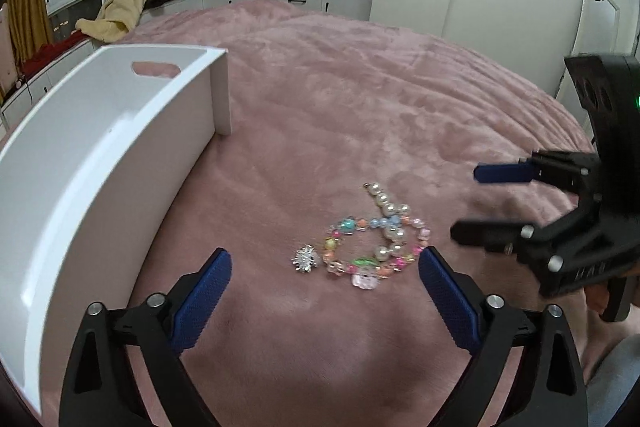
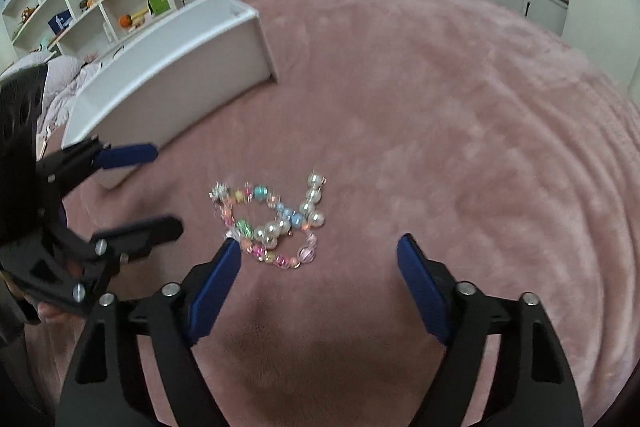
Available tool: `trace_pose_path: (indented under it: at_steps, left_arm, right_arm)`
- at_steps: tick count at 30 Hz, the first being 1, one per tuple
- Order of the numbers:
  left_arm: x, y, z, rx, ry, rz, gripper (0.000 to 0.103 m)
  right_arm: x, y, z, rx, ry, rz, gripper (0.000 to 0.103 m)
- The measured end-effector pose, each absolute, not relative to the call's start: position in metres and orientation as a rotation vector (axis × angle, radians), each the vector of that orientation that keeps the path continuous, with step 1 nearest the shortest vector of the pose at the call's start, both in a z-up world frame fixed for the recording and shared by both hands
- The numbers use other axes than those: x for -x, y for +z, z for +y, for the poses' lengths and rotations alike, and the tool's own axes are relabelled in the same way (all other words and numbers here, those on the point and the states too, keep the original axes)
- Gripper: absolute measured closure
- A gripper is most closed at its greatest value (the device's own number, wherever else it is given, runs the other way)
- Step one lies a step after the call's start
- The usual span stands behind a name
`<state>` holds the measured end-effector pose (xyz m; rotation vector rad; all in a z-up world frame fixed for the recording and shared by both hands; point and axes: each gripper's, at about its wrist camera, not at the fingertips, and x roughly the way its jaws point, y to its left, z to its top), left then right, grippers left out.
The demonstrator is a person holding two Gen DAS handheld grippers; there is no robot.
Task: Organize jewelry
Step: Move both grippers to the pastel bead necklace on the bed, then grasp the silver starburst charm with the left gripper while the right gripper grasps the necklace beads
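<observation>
pink plush bed cover (image 1: 360,99) is carrying everything, soft deep pile w/ folds. jewelry is lying in a small heap near the middle front: colourful bead bracelet (image 1: 374,243), glossy mixed plastic beads in a loop, w/ a pearl strand (image 1: 386,211) of round shiny beads crossing over it, and a spiky silver charm (image 1: 306,259) just beside the loop on the box side. white box (image 1: 100,147), smooth rigid walls w/ a handle slot, is sitting near, to the left, open top. left tongs (image 1: 324,267) are hovering apart, heap between the blue textured pads, nothing held. right tongs (image 2: 320,251) also apart, left pad touching or nearly touching the heap edge, can't tell which. step looks like pre-grasp; next move prob needs lowering and closing on one strand w/o dragging the tangled other, then carrying to the box.
</observation>
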<state>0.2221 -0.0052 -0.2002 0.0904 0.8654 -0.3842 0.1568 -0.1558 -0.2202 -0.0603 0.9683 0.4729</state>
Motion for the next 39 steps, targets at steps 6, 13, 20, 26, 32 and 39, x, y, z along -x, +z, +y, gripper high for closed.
trace_pose_path:
  at_steps: [6, 13, 20, 26, 32, 39]
  left_arm:
    - [-0.24, -0.229, -0.01, -0.11, -0.409, 0.924, 0.037]
    - [-0.252, -0.244, -0.012, -0.077, -0.423, 0.936, 0.043]
    - [-0.256, -0.247, -0.015, -0.07, -0.423, 0.946, 0.062]
    - [-0.253, -0.246, -0.01, -0.064, -0.427, 0.943, 0.071]
    - [-0.248, -0.246, -0.008, -0.063, -0.44, 0.948, 0.076]
    - [-0.239, -0.24, -0.003, -0.074, -0.437, 0.934, 0.078]
  right_arm:
    - [-0.156, -0.232, -0.148, 0.099, 0.497, 0.971, 0.038]
    - [-0.164, -0.247, -0.137, 0.091, 0.537, 0.992, 0.059]
    - [-0.161, -0.25, -0.131, 0.132, 0.539, 0.999, 0.082]
    - [-0.159, -0.24, -0.139, 0.122, 0.5, 0.95, 0.092]
    - [-0.163, -0.23, -0.153, 0.032, 0.492, 0.939, 0.092]
    - [-0.163, -0.218, -0.165, -0.022, 0.468, 0.877, 0.092]
